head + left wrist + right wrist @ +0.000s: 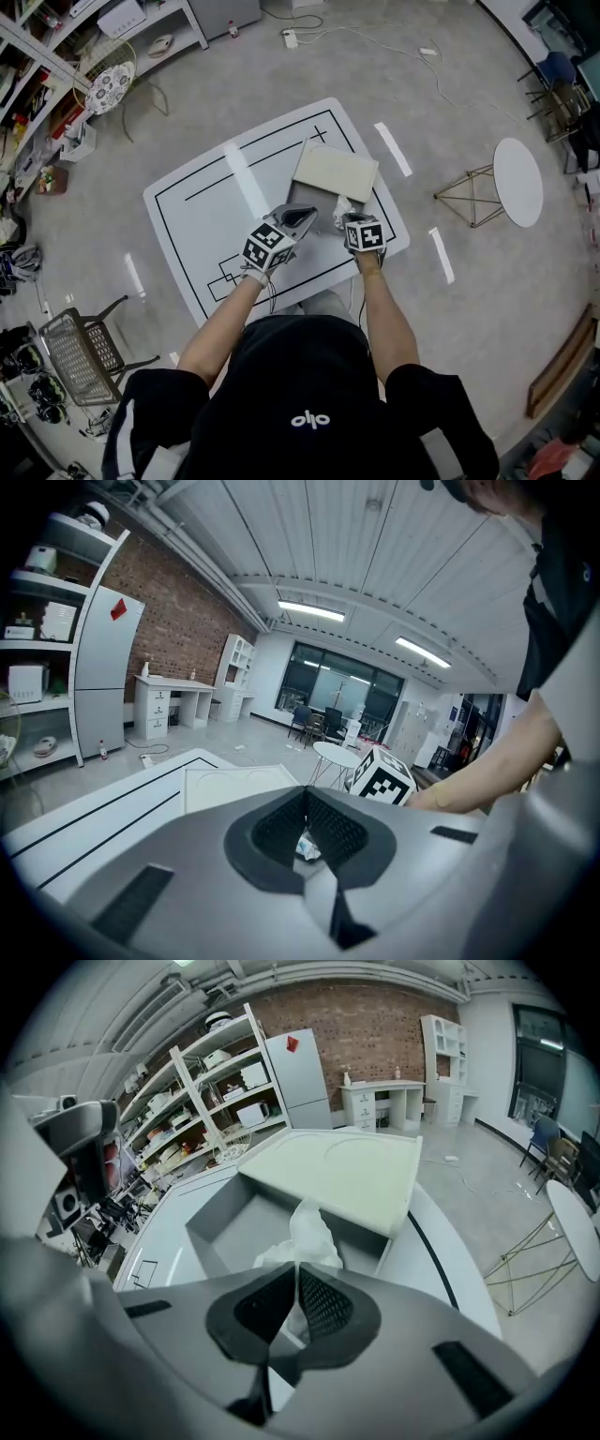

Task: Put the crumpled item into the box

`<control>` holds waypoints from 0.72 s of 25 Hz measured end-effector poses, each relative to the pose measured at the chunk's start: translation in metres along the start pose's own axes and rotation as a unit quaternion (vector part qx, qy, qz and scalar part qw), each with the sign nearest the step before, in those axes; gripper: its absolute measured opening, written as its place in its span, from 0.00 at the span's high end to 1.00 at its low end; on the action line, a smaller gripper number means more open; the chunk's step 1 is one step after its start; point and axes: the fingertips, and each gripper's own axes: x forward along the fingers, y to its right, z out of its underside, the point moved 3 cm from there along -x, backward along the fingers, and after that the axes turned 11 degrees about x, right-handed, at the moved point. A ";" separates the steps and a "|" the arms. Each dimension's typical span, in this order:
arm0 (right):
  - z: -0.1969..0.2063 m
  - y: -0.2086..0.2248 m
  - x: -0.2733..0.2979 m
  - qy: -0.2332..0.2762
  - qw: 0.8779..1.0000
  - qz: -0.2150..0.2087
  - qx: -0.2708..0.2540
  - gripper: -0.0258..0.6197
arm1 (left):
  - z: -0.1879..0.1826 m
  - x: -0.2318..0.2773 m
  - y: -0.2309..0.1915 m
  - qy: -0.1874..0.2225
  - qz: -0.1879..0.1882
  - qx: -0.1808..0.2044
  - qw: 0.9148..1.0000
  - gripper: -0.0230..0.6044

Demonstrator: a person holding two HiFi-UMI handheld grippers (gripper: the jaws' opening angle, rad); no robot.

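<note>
One crumpled item (309, 1230) in right hand-held gripper (295, 1277); one box (246, 1232).

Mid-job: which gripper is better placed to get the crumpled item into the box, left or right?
Right. The right gripper is shut on the crumpled item, with the open box directly ahead of its jaws. The left gripper has its jaws together.

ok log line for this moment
right gripper: shut on crumpled item | left gripper: shut | box: open, lid partly off | stage: item held at box, not released
</note>
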 end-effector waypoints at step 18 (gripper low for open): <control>-0.013 -0.012 -0.004 0.001 1.000 0.007 0.015 0.77 | 0.002 -0.007 -0.013 0.011 -0.001 -0.012 1.000 0.96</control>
